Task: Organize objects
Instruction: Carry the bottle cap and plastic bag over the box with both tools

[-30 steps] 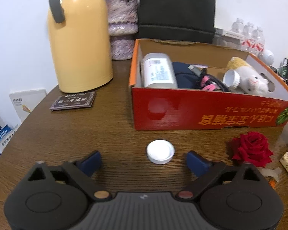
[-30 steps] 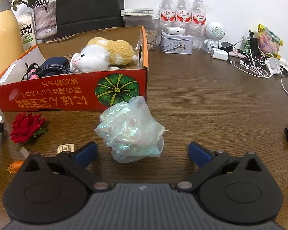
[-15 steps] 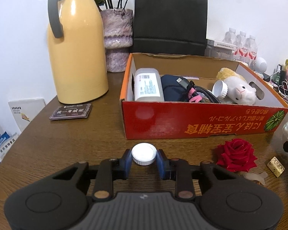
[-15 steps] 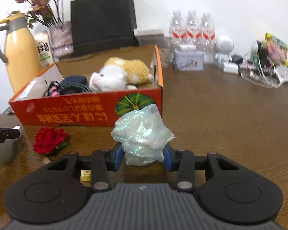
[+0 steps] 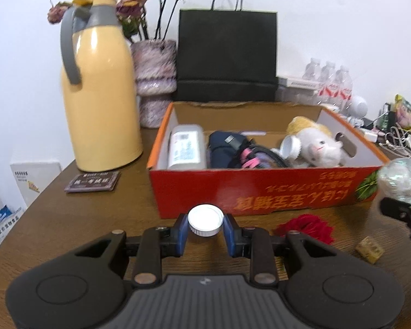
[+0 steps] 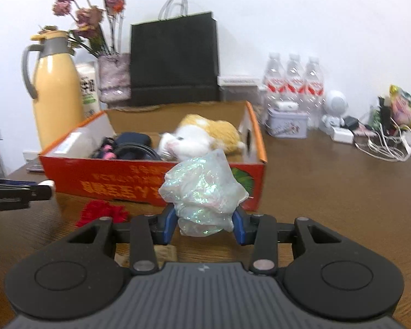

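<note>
My left gripper (image 5: 205, 226) is shut on a white round cap (image 5: 205, 220), held above the brown table in front of the red cardboard box (image 5: 263, 192). The box holds a white bottle (image 5: 185, 148), a dark pouch (image 5: 224, 150), cables and a plush toy (image 5: 315, 146). My right gripper (image 6: 204, 223) is shut on a crumpled iridescent plastic bag (image 6: 202, 192), lifted near the box's right front corner (image 6: 257, 183). A red rose (image 5: 307, 224) and a small gold cube (image 5: 369, 248) lie on the table before the box. The left gripper's tip with the cap (image 6: 45, 186) shows in the right wrist view.
A yellow thermos jug (image 5: 98, 104), a vase of dried flowers (image 5: 156, 79) and a black paper bag (image 5: 227, 54) stand behind the box. A dark card (image 5: 93, 182) lies left of it. Water bottles (image 6: 293, 85), a tin (image 6: 286, 123) and cables (image 6: 383, 142) crowd the right.
Both grippers went from wide open to shut, the left on the cap and the right on the plastic bag, then rose off the table with them and tilted up toward the box.
</note>
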`<state>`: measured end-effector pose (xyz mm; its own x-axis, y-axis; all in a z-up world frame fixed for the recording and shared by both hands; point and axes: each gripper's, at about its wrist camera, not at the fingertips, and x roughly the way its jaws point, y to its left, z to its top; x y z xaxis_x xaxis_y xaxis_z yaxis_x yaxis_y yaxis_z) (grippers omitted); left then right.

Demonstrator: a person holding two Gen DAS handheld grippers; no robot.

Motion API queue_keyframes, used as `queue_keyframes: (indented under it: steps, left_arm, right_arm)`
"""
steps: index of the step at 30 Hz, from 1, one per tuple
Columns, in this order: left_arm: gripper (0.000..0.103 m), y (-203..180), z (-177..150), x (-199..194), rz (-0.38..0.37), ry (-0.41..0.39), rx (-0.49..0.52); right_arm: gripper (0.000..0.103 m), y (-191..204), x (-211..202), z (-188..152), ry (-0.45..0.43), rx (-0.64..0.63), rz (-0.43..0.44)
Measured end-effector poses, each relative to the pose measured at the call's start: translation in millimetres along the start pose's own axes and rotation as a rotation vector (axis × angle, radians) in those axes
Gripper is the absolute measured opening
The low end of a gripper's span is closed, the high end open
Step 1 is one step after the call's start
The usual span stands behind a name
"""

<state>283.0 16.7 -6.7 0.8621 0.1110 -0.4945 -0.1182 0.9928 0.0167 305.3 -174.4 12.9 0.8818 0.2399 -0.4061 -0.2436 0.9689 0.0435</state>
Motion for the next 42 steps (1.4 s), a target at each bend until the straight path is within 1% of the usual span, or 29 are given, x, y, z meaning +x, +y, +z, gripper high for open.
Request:
queue_keyframes:
  steps: [5, 9, 19, 22, 25, 28, 35, 39, 42]
  left_arm:
    - [0.026, -13, 6, -10, -0.014, -0.047, -0.003]
    - [0.026, -21, 16, -15, -0.010, -0.094, 0.009]
    - [0.026, -26, 48, -7, -0.030, -0.139, -0.020]
    - [0.026, -24, 58, -2, -0.032, -0.150, -0.031]
    - [0.026, -22, 67, 5, -0.035, -0.165, -0.048]
    - [0.026, -19, 73, 14, -0.041, -0.163, -0.061]
    - [0.026, -13, 88, 36, -0.042, -0.161, -0.071]
    - [0.026, -15, 97, 50, -0.035, -0.177, -0.045]
    - [0.026, -15, 104, 59, -0.050, -0.181, -0.034]
  right_arm:
    - [0.041, 14, -6, 7, -0.051, -0.021, 0.018]
    - [0.041, 21, -5, 16, -0.081, -0.018, 0.031]
    - [0.042, 41, 17, 44, -0.113, -0.046, 0.067]
    - [0.042, 45, 22, 52, -0.116, -0.048, 0.085]
    - [0.042, 47, 30, 56, -0.108, -0.024, 0.101]
    - [0.042, 50, 41, 57, -0.090, -0.028, 0.123]
    - [0.042, 55, 66, 73, -0.101, -0.050, 0.148]
    - [0.042, 55, 78, 81, -0.114, -0.056, 0.150]
    - [0.042, 54, 85, 86, -0.120, -0.068, 0.150]
